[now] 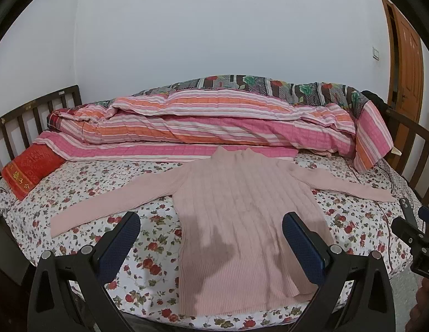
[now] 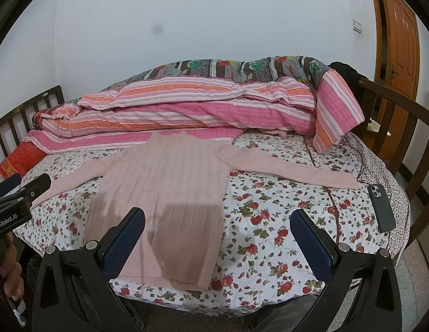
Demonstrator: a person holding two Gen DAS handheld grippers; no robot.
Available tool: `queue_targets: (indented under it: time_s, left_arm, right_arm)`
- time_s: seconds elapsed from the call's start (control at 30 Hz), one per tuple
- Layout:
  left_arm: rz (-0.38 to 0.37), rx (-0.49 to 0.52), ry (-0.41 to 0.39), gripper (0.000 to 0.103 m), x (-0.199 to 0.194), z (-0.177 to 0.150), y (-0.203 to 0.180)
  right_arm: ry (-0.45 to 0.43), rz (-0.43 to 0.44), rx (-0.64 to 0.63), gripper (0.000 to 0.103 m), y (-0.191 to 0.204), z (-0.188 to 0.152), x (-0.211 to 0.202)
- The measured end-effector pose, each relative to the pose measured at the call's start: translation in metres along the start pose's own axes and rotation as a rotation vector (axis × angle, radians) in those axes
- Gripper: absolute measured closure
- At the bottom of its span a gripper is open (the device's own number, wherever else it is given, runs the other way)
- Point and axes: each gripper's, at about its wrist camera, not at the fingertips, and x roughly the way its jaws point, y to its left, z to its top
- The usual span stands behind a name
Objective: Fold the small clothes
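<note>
Sweater (image 1: pixel 242 210) flat on bed (image 1: pixel 148 251), quilt (image 1: pixel 203 121) behind it, phone (image 2: pixel 381 207) to its right

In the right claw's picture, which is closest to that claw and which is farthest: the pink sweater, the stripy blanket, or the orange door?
1. Pink sweater: lying flat just ahead of the right claw, toward its left.
2. Stripy blanket: piled behind the sweater.
3. Orange door: far right, beyond the bed.
</note>
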Motion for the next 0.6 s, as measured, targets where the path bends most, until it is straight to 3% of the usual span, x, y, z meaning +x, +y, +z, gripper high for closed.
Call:
queue_targets:
  time_s: [0.27,0.6]
  left_arm:
    - [-0.006,-0.006,0.015,0.0,0.02,0.0,0.011]
    - [-0.03,-0.092,0.069,0.0,0.082,-0.028,0.06]
  right_arm:
    - [0.001,0.014,0.0,0.0,0.006,0.001,0.009]
    - [0.009,0.016,-0.015,0.0,0.02,0.002,0.05]
